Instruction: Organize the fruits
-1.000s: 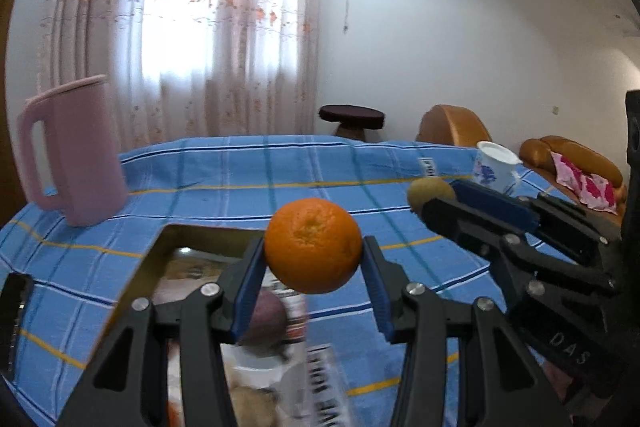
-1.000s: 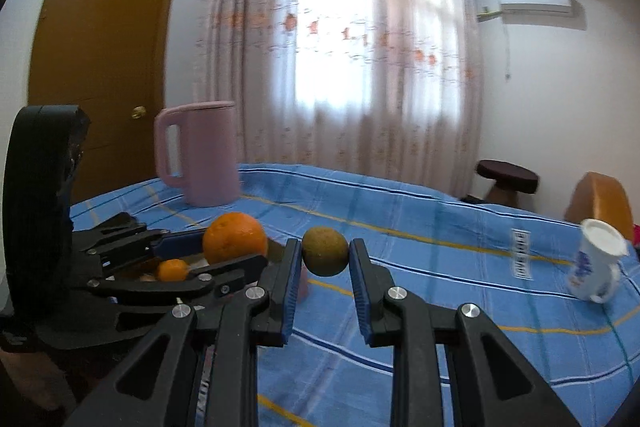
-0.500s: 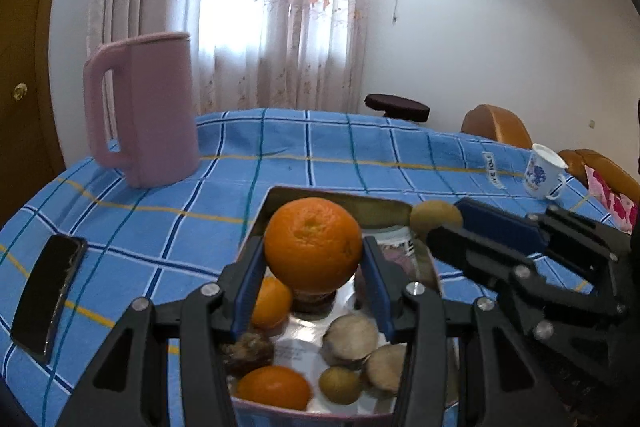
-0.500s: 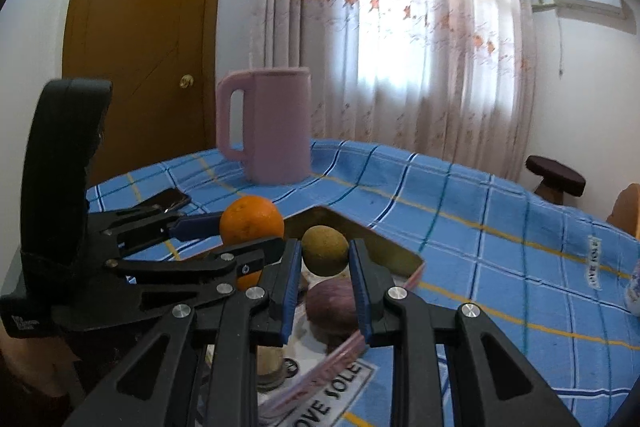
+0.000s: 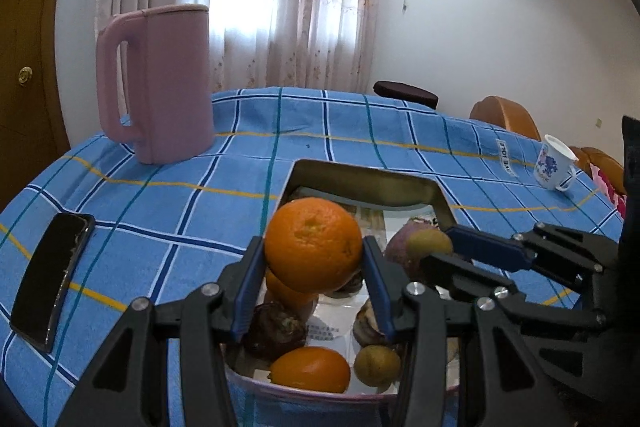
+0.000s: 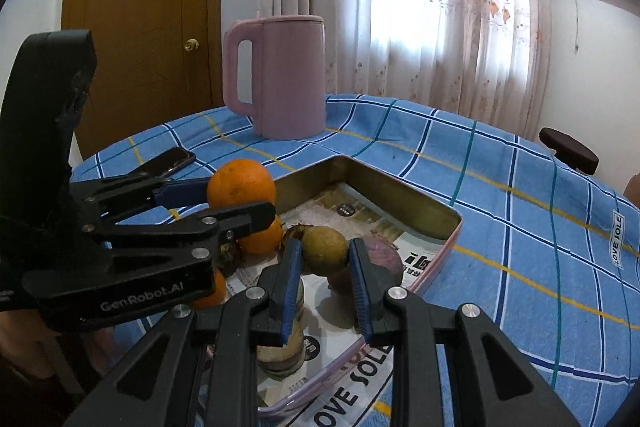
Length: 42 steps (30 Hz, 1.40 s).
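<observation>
My left gripper [image 5: 314, 259] is shut on a large orange [image 5: 313, 244] and holds it above the near left part of a metal tray [image 5: 368, 183]. My right gripper [image 6: 325, 254] is shut on a small brown-green fruit [image 6: 324, 250] above the same tray [image 6: 400, 195]. The right gripper also shows in the left wrist view [image 5: 434, 247], and the left gripper with the orange [image 6: 241, 187] shows in the right wrist view. In the tray lie small oranges [image 5: 310, 369], a purple round fruit [image 6: 380, 261], a dark fruit [image 5: 276, 327] and a green-brown fruit [image 5: 376, 365].
A pink kettle [image 5: 158, 83] stands at the back left of the blue checked tablecloth [image 5: 360, 123]. A black phone [image 5: 52, 279] lies at the left. A white flowered cup [image 5: 554, 167] stands at the right. A stool [image 5: 404, 95] and chairs are behind the table.
Both grippers have swung left and come over the tray with their fruits still held. The tray and its fruits have come into full view beneath them.
</observation>
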Each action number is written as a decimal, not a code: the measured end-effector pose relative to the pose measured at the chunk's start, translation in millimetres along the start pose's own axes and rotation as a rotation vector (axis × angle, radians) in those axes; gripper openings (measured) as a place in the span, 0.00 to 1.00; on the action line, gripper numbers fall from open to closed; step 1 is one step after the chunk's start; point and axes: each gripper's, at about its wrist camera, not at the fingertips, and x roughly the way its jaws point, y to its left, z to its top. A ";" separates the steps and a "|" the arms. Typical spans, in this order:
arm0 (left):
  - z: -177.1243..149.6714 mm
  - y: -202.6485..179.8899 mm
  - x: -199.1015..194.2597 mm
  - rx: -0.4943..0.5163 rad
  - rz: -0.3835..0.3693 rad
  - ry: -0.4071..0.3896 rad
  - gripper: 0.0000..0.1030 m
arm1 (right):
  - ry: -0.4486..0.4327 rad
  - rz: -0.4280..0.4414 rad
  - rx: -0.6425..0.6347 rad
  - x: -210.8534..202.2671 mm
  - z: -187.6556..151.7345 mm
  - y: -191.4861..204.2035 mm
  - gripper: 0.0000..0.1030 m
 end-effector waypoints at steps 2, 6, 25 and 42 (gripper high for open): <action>0.2 0.3 0.6 -0.001 0.002 0.005 0.49 | 0.025 0.017 0.004 4.6 0.1 -0.2 0.26; 0.2 -0.3 -2.3 0.005 0.007 -0.007 0.54 | 0.026 0.020 0.010 5.3 -0.2 -0.6 0.27; 7.6 1.5 -40.7 -0.015 0.012 -0.110 0.91 | -0.035 -0.081 0.058 -27.7 -0.9 -15.8 0.58; 7.6 -5.3 -59.2 -0.002 0.006 -0.148 0.95 | -0.101 -0.166 0.089 -66.6 3.0 -25.6 0.60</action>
